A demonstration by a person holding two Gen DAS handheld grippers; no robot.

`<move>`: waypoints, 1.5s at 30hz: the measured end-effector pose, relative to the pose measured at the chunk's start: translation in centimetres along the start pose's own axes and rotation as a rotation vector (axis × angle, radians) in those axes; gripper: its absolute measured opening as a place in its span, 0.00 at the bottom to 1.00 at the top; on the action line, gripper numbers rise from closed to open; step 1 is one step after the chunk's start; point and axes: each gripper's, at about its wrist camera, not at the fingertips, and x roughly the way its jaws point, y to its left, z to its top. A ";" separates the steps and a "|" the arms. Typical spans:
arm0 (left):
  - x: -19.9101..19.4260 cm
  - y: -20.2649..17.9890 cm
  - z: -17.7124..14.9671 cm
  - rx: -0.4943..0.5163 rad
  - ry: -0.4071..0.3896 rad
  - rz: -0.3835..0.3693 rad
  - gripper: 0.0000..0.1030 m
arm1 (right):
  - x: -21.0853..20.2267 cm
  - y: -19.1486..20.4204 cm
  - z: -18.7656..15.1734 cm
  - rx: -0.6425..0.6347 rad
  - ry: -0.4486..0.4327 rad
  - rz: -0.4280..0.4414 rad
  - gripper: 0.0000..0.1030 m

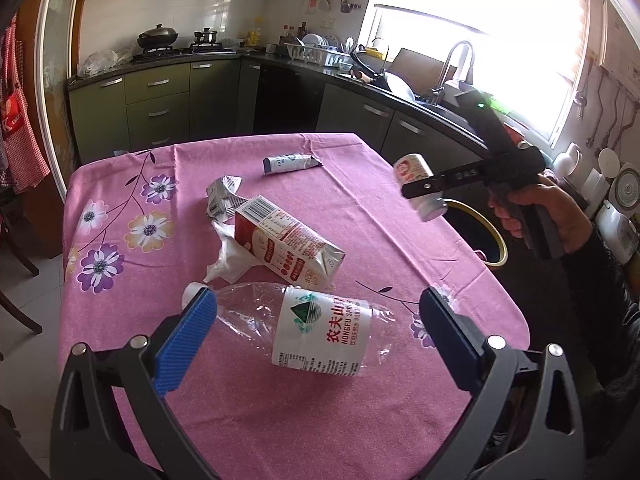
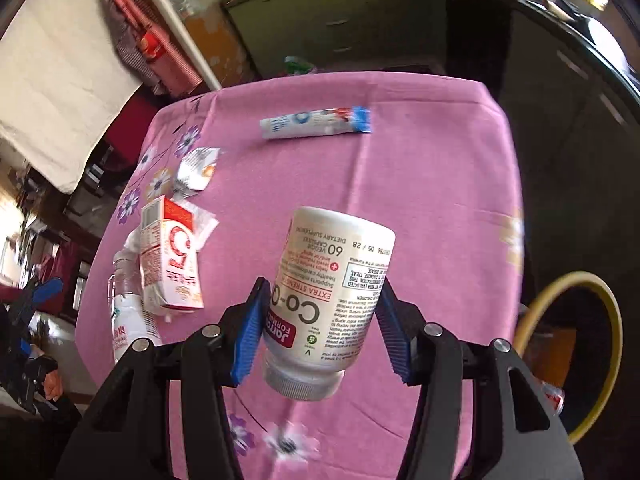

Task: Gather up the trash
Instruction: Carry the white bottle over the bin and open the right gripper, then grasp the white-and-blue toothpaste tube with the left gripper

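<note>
Blue pads point(image 2: 248, 334) of the right claw point(image 2: 318, 332) clamp a white pill bottle point(image 2: 334, 280) on both sides, cap toward the camera, label upside down. From the left wrist view the same bottle point(image 1: 418, 184) hangs in the air past the right edge of the counter point(image 1: 360, 208), above a dark bin with a yellow rim point(image 1: 490, 236); a hand point(image 1: 536, 216) grips the handle of the claw.

Left claw point(image 1: 316, 320): spread wide, grasping nothing. A clear water bottle point(image 1: 312, 328) lies on its side between the pads without either pad pressing it; the left pad sits just beside the cap end.

Other trash on the pink flowered cloth: red-and-white carton point(image 1: 288, 244) on its side, touching crumpled white tissue point(image 1: 228, 256); torn foil packet point(image 1: 224, 196) behind it; flattened tube point(image 1: 290, 163) near the far edge, well apart from the rest.

Open cloth to the right of the carton. Kitchen cabinets stand beyond the far edge, the bin beside the right edge.
</note>
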 end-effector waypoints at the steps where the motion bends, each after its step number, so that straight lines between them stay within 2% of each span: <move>1: 0.1 -0.2 0.1 0.005 0.002 -0.005 0.94 | -1.3 -2.0 -0.8 0.045 -0.016 -0.026 0.52; 5: 0.9 -1.1 0.3 0.022 0.012 -0.017 0.94 | -4.9 -10.2 -3.9 0.200 -0.058 -0.210 0.52; 8: 1.2 -1.6 0.6 0.023 0.015 -0.015 0.94 | -5.5 -15.7 -6.0 0.286 -0.040 -0.315 0.52; 12: 1.1 -2.0 1.1 0.024 0.012 -0.022 0.94 | -4.3 -21.4 -7.9 0.377 0.011 -0.351 0.52; 15: 1.1 -2.5 1.3 0.042 0.016 -0.017 0.94 | -2.8 -24.0 -8.7 0.426 0.042 -0.359 0.53; 16: 1.1 -2.6 1.4 0.048 0.020 -0.013 0.94 | -2.6 -24.6 -9.0 0.441 0.043 -0.357 0.55; 17: 1.3 -2.7 1.5 0.056 0.026 -0.013 0.94 | -2.5 -25.1 -9.1 0.455 0.043 -0.357 0.70; 18: 1.4 -2.7 1.6 0.061 0.032 -0.016 0.94 | -2.7 -25.4 -9.4 0.462 0.031 -0.360 0.74; 23: 2.4 -2.4 3.4 0.095 0.067 -0.052 0.94 | -5.0 -24.4 -9.8 0.451 -0.037 -0.352 0.74; 30: 5.6 -2.0 8.9 0.257 0.116 -0.094 0.94 | -7.1 -20.1 -10.1 0.393 -0.092 -0.340 0.74; 32: 7.5 -1.5 11.0 0.307 0.144 -0.095 0.94 | -7.1 -19.2 -10.1 0.383 -0.097 -0.337 0.74; 39: 15.4 0.5 16.6 0.435 0.248 -0.198 0.94 | -6.5 -16.9 -10.5 0.372 -0.097 -0.322 0.74; 45: 23.5 2.4 18.3 0.503 0.345 -0.163 0.94 | -6.9 -15.5 -10.8 0.368 -0.107 -0.331 0.74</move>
